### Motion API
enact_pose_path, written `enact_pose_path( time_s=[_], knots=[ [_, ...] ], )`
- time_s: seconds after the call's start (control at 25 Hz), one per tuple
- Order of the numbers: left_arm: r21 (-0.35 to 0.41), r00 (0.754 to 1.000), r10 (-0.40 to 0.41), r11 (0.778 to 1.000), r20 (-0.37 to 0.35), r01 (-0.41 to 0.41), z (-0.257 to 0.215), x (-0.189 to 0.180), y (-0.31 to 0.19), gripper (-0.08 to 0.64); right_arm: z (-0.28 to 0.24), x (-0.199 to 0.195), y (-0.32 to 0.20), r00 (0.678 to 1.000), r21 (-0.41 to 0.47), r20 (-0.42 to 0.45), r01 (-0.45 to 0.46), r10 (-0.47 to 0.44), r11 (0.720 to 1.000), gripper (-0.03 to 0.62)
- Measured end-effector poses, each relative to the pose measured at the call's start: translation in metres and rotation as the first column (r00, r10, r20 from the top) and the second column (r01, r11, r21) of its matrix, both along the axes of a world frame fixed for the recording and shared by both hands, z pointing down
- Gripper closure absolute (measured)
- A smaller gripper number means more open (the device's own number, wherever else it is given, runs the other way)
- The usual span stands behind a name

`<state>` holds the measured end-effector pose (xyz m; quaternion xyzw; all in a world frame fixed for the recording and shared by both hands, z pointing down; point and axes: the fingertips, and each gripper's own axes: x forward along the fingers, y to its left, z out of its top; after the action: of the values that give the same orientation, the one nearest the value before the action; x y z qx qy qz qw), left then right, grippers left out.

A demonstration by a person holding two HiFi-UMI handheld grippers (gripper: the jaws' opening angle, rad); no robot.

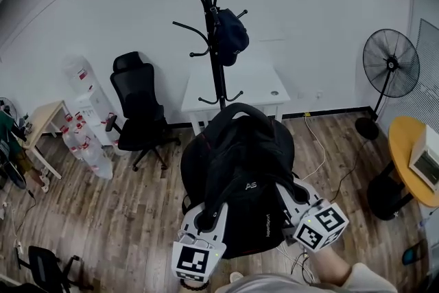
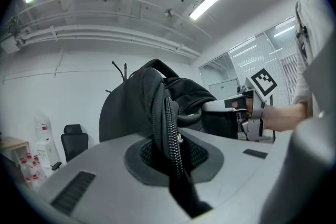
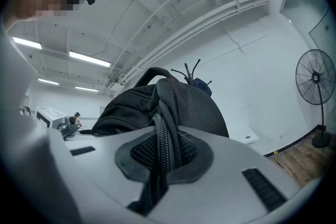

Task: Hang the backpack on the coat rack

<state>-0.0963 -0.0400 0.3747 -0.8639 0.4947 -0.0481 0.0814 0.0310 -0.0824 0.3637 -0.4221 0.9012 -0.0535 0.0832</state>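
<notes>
The backpack (image 1: 236,168), black, is held up in the lower middle of the head view, above the wooden floor (image 1: 116,216); one tool grips it at each lower side. The left tool (image 2: 169,157) is clamped on a fold of the backpack's fabric with a zipper running along it; in the left gripper view its jaws press that fold from both sides. The right tool (image 3: 157,157) is likewise closed on a zippered edge at the backpack's other side; dark fabric fills the narrow gap between its jaws. The coat rack (image 1: 208,24) stands upright in the upper middle of the head view, black, with curved hooks at several heights; the backpack's top handle arches in front of the lower part of its pole and is on no hook. A dark navy item (image 1: 230,34) hangs at the rack's right side. Behind the rack is a white tabletop (image 1: 264,89); a black office chair (image 1: 140,110) stands to its left; a standing fan (image 1: 391,65) is at the upper right.
</notes>
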Motion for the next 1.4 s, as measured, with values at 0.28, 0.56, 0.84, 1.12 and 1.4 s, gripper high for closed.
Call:
enact_pose_path(
  time_s=[0.28,0.56,0.84,1.12,1.4],
  knots=[
    [0.009,1.0,0.026,1.0,0.015,-0.026,-0.002,-0.022,-0.012,0.526,0.002,-0.022,-0.012,1.0,-0.003,0.007,-0.019,0.019,1.0,0.561],
    [-0.002,0.999,0.029,1.0,0.022,-0.028,0.004,-0.025,-0.024,0.526,0.008,-0.025,-0.022,1.0,-0.01,-0.002,-0.019,0.019,1.0,0.563],
    [-0.046,1.0,0.015,0.999,0.008,-0.015,0.015,-0.019,-0.057,0.526,0.018,-0.019,-0.054,1.0,-0.032,-0.013,-0.008,0.007,0.999,0.561],
    [-0.04,1.0,-0.014,0.999,0.003,0.014,0.007,-0.016,-0.105,0.526,0.009,-0.017,-0.103,1.0,-0.015,-0.013,0.02,-0.02,1.0,0.562],
    [0.005,0.999,-0.041,0.999,0.026,0.04,-0.018,-0.018,-0.165,0.526,-0.017,-0.018,-0.164,0.999,0.016,-0.003,0.051,-0.051,0.999,0.562]
  ],
)
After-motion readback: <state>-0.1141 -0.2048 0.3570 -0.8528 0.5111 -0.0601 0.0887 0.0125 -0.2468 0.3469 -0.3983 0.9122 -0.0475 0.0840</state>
